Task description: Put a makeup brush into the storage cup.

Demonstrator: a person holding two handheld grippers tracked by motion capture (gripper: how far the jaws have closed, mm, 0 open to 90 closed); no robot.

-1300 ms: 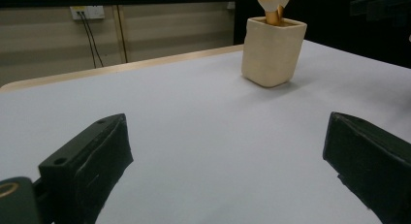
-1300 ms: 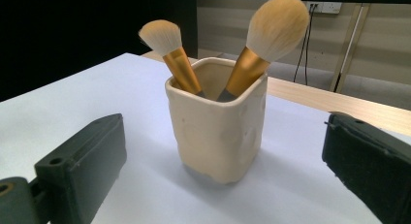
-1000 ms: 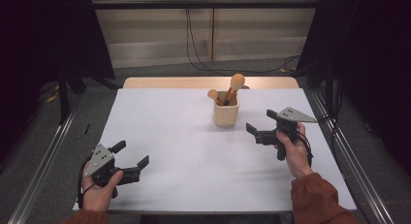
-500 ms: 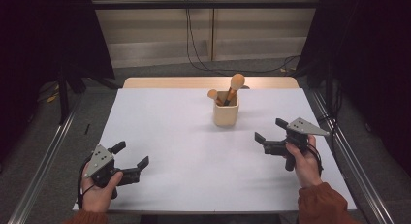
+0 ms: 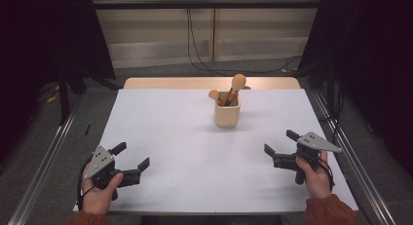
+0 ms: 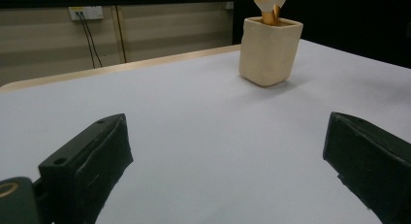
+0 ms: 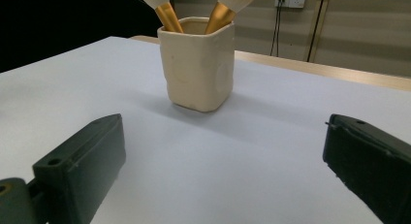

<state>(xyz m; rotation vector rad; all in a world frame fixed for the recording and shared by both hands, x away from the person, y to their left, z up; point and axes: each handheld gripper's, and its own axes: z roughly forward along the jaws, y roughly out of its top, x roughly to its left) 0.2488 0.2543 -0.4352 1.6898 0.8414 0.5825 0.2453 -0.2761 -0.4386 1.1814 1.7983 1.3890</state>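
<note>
both grippers' fingers wide apart, empty | risk: right gripper (image 5: 279, 148) tips cup (image 5: 227, 109), brushes (image 5: 234, 88) spill onto tabletop (image 5: 185, 137)

The right gripper (image 5: 282, 148) is drawing back from the cup (image 5: 227, 111) of brushes toward the person's side of the table (image 5: 195, 137), and it is drifting outward to the right edge. Its jaws are staying spread wide with nothing between them. The right hand (image 5: 314, 174) is sliding lower in the high view, sleeve nearing the bottom edge.
</note>
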